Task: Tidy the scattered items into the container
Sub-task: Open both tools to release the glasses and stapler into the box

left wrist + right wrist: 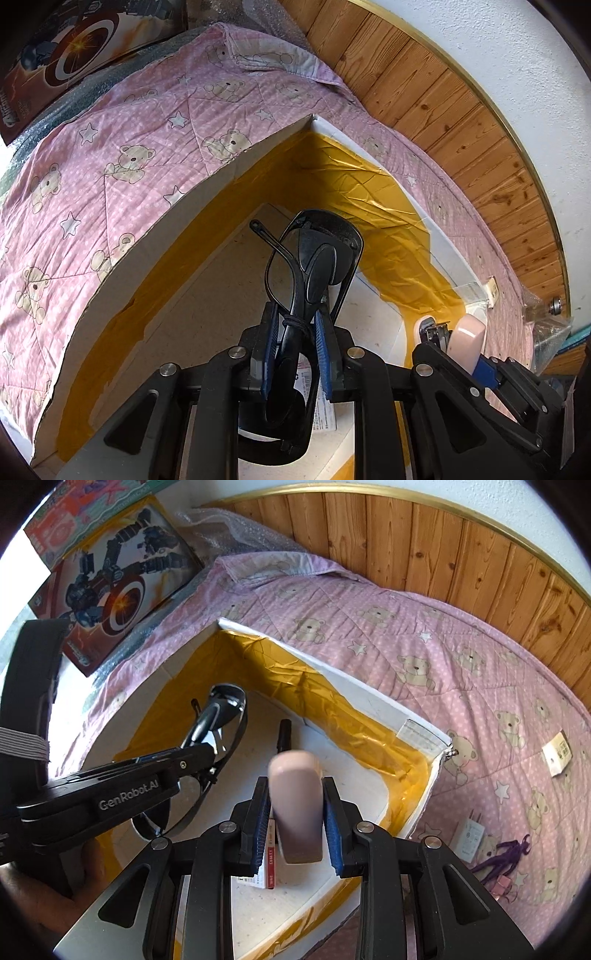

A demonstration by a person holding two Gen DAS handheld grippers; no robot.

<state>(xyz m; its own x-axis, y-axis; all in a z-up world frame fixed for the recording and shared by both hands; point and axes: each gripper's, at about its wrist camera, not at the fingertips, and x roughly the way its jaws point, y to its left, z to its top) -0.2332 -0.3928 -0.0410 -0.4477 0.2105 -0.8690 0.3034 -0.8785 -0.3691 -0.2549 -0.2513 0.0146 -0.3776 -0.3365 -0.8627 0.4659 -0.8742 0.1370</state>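
Container [373,698], a white box lined with yellow tape, lies on the pink bear-print bed [443,657] directly below both grippers, so either load could drop straight in. Folded glasses [314,258] are clamped between the blue pads of the left gripper [295,347], lenses hanging over the box floor. A pale pink stapler [295,805] is pinched upright in the right gripper [295,827], beside its partner. Beyond its right finger, small items wait on the quilt: a charger [469,838] and a purple toy [506,853].
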